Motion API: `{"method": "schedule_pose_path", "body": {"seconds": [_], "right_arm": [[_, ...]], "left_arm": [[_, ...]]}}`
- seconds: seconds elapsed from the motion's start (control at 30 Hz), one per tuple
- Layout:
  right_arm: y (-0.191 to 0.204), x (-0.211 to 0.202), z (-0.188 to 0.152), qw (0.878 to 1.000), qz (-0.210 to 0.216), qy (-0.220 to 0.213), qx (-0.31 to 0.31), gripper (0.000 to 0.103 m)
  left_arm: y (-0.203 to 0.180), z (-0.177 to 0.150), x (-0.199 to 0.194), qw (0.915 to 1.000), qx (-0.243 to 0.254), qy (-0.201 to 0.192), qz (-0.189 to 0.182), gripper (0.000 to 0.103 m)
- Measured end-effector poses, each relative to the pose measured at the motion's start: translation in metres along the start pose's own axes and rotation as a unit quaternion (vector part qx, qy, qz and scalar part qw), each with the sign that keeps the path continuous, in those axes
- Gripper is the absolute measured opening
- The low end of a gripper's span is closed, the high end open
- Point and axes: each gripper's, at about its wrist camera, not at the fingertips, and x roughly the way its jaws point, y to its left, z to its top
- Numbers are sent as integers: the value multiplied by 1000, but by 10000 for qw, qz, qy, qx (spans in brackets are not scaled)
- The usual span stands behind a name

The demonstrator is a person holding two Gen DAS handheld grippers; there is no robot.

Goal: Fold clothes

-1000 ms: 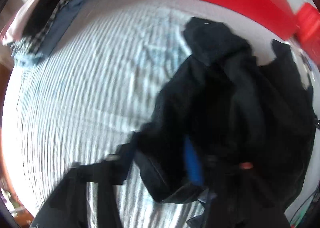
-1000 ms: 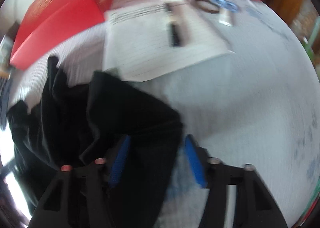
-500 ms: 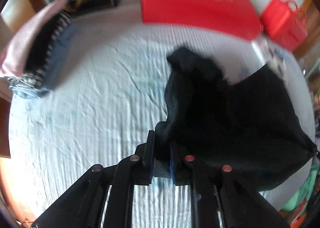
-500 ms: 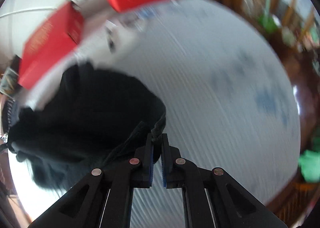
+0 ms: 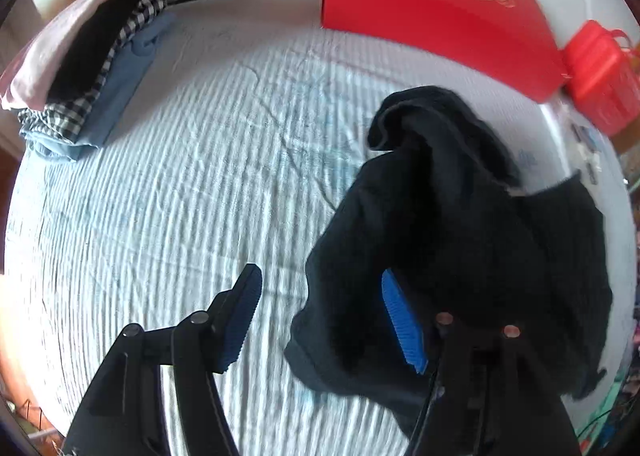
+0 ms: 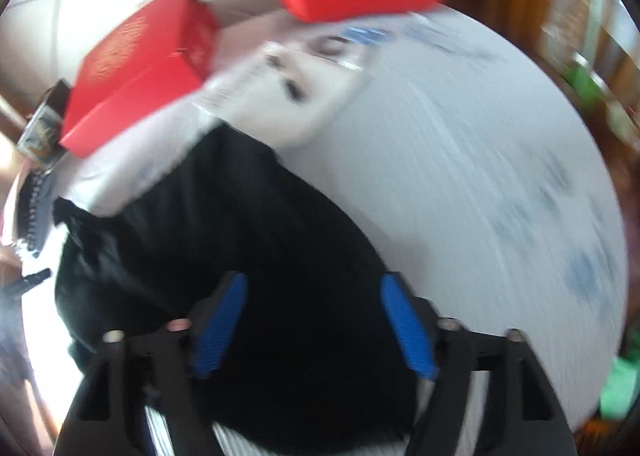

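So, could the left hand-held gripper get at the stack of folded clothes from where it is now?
Probably yes: the left hand-held gripper is opening, and only bare bedspread lies between it and the stack of folded clothes.

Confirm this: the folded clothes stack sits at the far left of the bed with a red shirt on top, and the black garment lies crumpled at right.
Wrong in one point: the top of the folded stack is pink, not red, as the left wrist view shows. The black garment does lie crumpled at right.
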Motion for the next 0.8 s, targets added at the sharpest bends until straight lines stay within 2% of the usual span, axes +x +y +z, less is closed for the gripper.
{"method": "schedule_pose_path", "body": {"seconds": [0.1,0.17,0.27,0.37,0.4,0.43,0.47,0.53,0.6,0.63,0.7,0.73,0.8], "right_arm": [[23,30,38,9995,11,11,-327,80],[40,51,56,9988,52,82,-473,80],[60,81,71,9968,-14,168,-776,80],[80,102,85,9930,-167,54,-1164,80],[86,108,90,9913,-220,-3,-1295,80],[92,114,93,9898,-237,-41,-1405,80],[98,120,96,9884,-230,-68,-1500,80],[108,133,98,9863,-145,41,-1642,80],[117,145,98,9840,-42,190,-1771,79],[120,152,97,9830,-23,321,-1809,62],[124,151,93,9807,-153,364,-1914,17],[125,149,90,9794,-234,350,-1974,5],[122,129,87,9809,-118,128,-1936,5]], "left_arm": [[-1,5,16,9997,-65,110,231,62],[0,4,27,9992,-146,269,253,62],[2,0,36,9988,-291,358,188,62],[-1,2,37,9987,-219,429,189,61],[-4,4,37,9987,-184,428,180,54],[-6,6,36,9988,-150,428,171,29],[-8,7,36,9989,-116,427,162,9],[-13,10,34,9990,-47,425,143,7],[-19,17,28,9993,104,261,258,6],[-23,21,24,9991,191,158,332,6],[-28,31,10,9989,324,-84,320,6],[-31,39,-1,9985,414,-243,281,6],[-42,55,-23,9961,629,-574,222,6]]}}
